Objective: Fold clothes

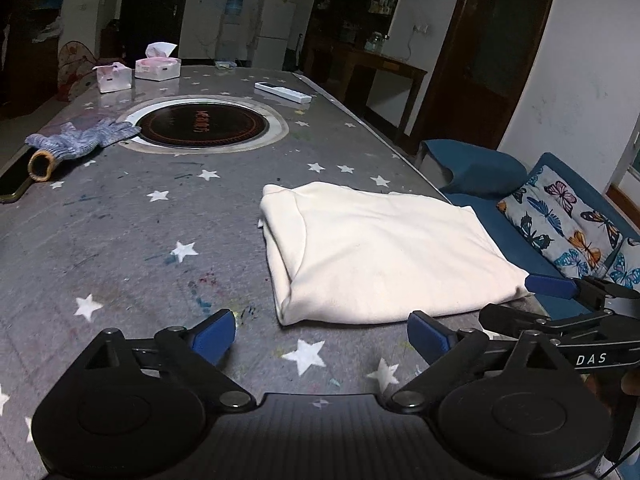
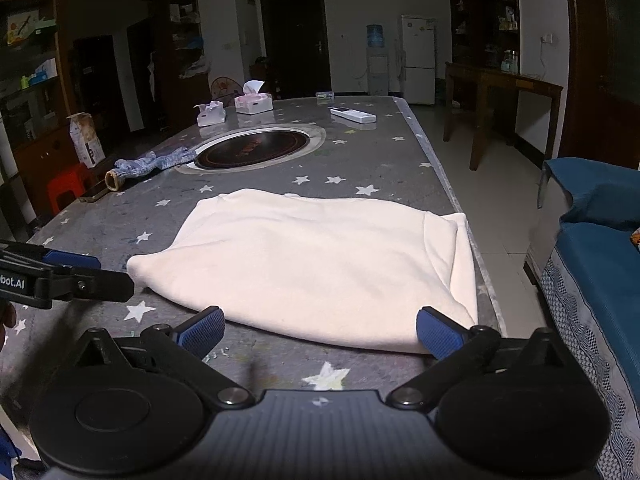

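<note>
A cream garment (image 1: 380, 252) lies folded into a flat rectangle on the grey star-patterned table (image 1: 140, 240), near the table's right edge. It also shows in the right wrist view (image 2: 320, 264). My left gripper (image 1: 320, 332) is open and empty, just in front of the garment's near left corner. My right gripper (image 2: 320, 330) is open and empty, its jaws wide apart at the garment's near edge. The right gripper shows in the left wrist view (image 1: 560, 304) at the garment's right corner. The left gripper shows in the right wrist view (image 2: 72, 272) beside the garment's left corner.
A round hotplate (image 1: 200, 124) is set in the table's middle. Blue-grey gloves (image 1: 80, 140), a tube (image 1: 40, 164) and a phone (image 1: 16, 184) lie at the left. Tissue boxes (image 1: 156, 66) and a remote (image 1: 282, 92) sit at the far end. A blue sofa (image 1: 560, 216) stands right.
</note>
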The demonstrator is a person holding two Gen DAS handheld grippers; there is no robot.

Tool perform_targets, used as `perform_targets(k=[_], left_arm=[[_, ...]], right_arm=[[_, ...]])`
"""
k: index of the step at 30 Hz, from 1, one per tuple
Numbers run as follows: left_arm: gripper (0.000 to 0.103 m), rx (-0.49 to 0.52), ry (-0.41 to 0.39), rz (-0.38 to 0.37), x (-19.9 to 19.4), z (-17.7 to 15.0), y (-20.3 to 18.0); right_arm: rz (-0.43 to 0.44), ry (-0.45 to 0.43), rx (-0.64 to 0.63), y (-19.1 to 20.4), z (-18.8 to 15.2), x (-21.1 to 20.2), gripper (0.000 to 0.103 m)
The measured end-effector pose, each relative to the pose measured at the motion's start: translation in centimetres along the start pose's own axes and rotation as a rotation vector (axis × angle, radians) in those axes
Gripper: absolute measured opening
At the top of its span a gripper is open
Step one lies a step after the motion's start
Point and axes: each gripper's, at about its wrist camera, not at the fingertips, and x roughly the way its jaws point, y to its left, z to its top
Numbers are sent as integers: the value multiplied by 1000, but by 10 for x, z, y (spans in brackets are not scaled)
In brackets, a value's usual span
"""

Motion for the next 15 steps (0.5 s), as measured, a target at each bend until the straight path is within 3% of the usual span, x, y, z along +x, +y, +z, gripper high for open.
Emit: perform_targets(k=[5,15], left_arm=[[103,-3,-17,12,-9,-5,1],[103,1,-30,35,-24,-14,0]], right_arm=[[0,0,7,7,-1,-5,103],[-15,-5,28,16,-7,-16,103]])
